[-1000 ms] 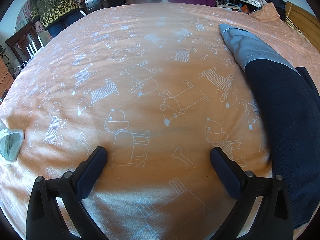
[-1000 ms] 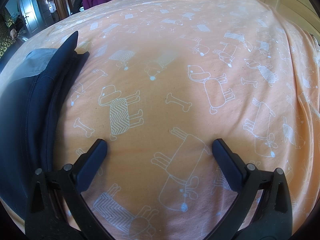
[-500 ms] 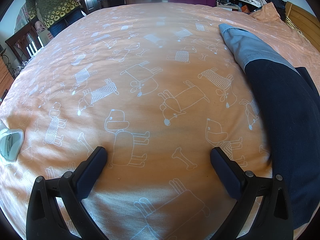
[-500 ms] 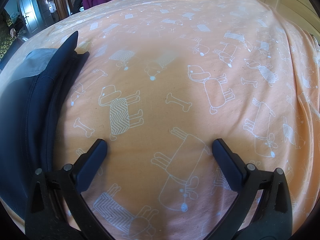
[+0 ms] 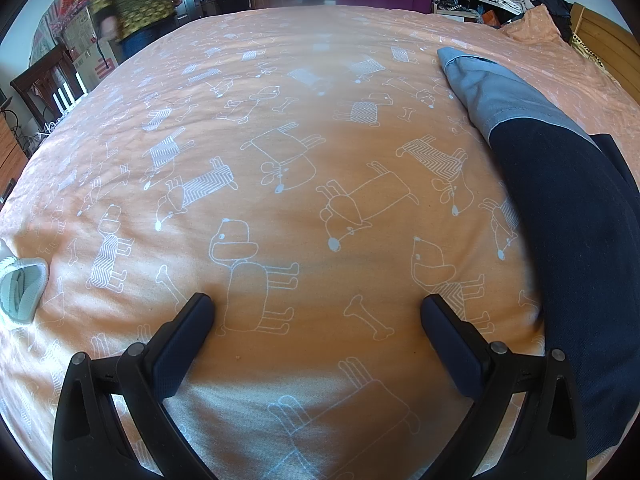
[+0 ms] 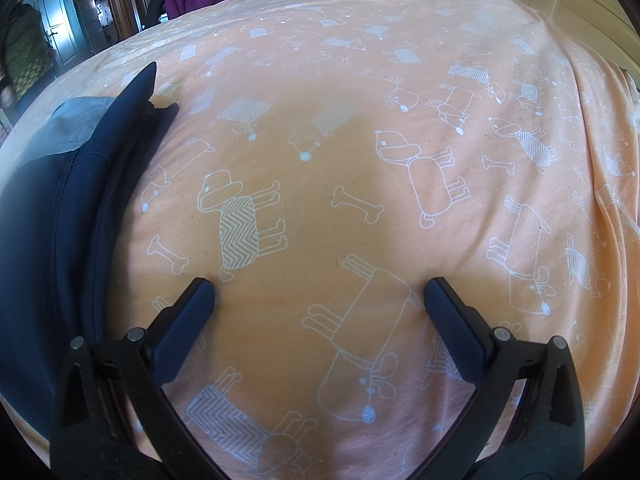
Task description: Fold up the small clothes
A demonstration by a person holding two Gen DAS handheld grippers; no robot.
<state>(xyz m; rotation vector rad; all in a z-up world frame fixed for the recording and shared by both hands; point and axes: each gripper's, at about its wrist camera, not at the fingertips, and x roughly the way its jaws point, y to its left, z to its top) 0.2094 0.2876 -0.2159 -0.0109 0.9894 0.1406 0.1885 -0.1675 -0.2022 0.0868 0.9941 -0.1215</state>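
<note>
While both sets of jaws stand spread wide and empty over the orange dog-print bedspread [image 5: 304,92], the folded navy garment [image 5: 576,240] lies flat on the bed between them, right of the left gripper [image 5: 316,312] and left of the right gripper [image 6: 318,294].

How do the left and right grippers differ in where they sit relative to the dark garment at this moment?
The left gripper has the navy garment on its right, with the garment's grey-blue end far ahead. The right gripper has the garment on its left, close beside its left finger. In the left view a pale object lies at the left edge; the right view shows none. Both grippers are open, hold nothing, and face the orange dog-print bedspread.
</note>
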